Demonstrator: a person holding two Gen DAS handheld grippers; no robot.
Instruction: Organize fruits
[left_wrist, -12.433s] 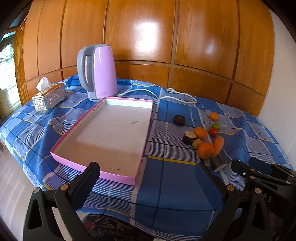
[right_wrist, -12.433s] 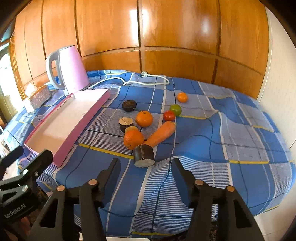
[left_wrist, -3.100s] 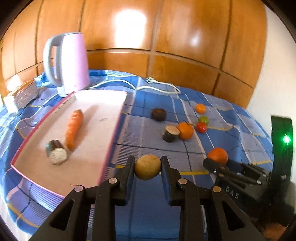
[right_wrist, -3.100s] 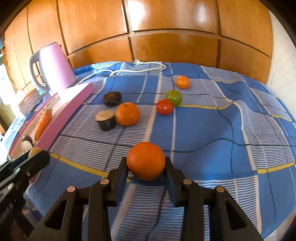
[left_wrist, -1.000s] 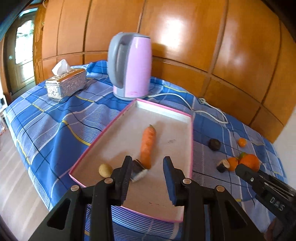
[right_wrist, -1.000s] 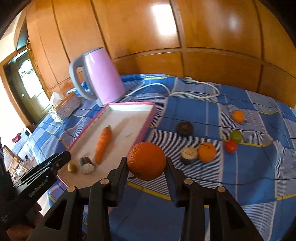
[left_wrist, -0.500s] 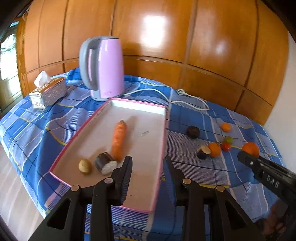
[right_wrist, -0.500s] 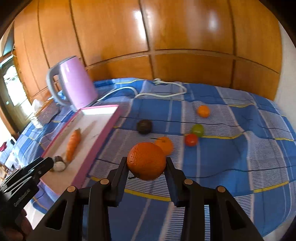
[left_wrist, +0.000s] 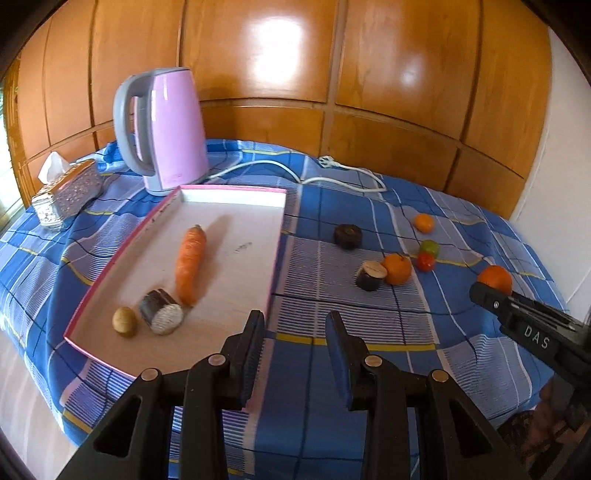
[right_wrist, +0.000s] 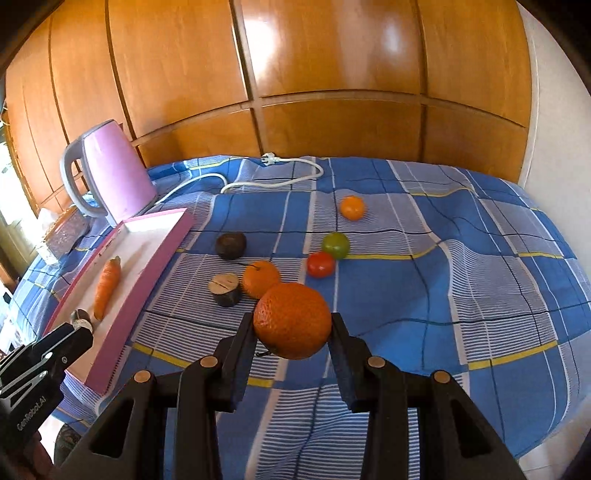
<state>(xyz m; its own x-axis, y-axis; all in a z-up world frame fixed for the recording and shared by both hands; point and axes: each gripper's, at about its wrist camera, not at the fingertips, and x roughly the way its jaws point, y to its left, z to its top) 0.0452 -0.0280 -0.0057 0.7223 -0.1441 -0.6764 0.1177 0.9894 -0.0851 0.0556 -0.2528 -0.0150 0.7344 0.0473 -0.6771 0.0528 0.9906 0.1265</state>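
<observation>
My right gripper (right_wrist: 293, 332) is shut on a large orange (right_wrist: 293, 319), held above the blue checked cloth right of the pink tray (right_wrist: 155, 258). My left gripper (left_wrist: 295, 332) stands open and empty over the tray's (left_wrist: 232, 288) near right edge. In the tray lie a carrot (left_wrist: 190, 264), a dark cut piece (left_wrist: 161, 312) and a small yellowish fruit (left_wrist: 125, 321). Loose on the cloth are a dark round piece (left_wrist: 347, 235), a cut piece (left_wrist: 370, 275), an orange (left_wrist: 397, 268), a red fruit (left_wrist: 426, 261), a green fruit (left_wrist: 429, 248) and a small orange (left_wrist: 423, 222).
A pink kettle (left_wrist: 162, 129) stands behind the tray, its white cord (left_wrist: 332, 177) trailing right across the cloth. A silver tissue box (left_wrist: 66, 192) sits at the far left. Wooden wall panels close the back. The table's front edge runs just under both grippers.
Both grippers have shifted right. The left one went from above the tray's middle to its right edge, still empty. The right one carried the large orange away from the tray side.
</observation>
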